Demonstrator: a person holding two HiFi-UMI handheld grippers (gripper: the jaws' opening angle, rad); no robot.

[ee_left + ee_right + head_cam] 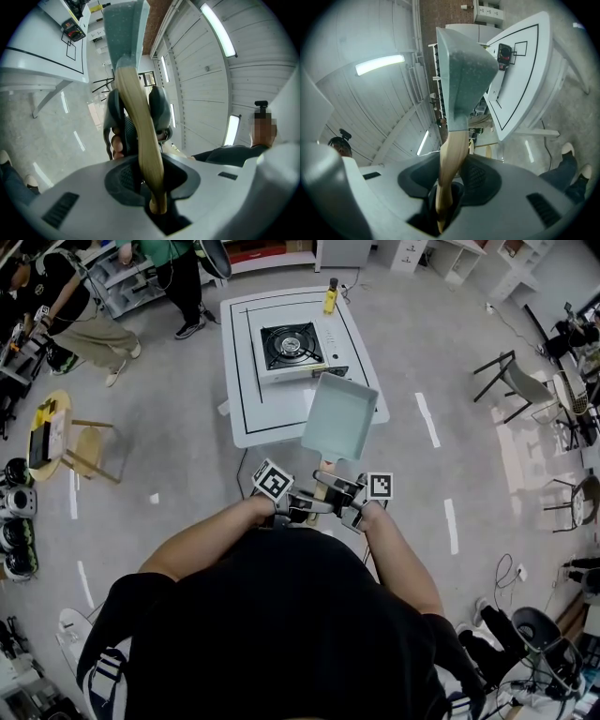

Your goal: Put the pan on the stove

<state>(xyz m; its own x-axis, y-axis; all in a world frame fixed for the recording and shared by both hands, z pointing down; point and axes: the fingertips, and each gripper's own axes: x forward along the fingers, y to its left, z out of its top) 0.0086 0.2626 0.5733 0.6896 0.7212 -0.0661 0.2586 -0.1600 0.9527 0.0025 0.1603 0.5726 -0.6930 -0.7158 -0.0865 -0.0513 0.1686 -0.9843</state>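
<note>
A pale teal square pan (339, 416) with a wooden handle (324, 486) hangs in the air over the near edge of the white table (246, 381). Both grippers hold that handle, pointing toward each other. My left gripper (306, 506) is shut on the handle (139, 145) near its end, and my right gripper (341, 494) is shut on the handle (449, 164) too. In the left gripper view the pan (123, 33) rises beyond my left gripper (151, 182). In the right gripper view the pan (464, 75) stands above my right gripper (449, 183). The gas stove (292, 348) sits on the table, beyond the pan.
A yellow bottle (331, 296) stands at the table's far edge. Two people (84, 306) stand at the upper left beside shelving. A wooden stool (89, 451) is on the left, and chairs (525, 385) are on the right. A cable (506, 570) lies on the floor at the lower right.
</note>
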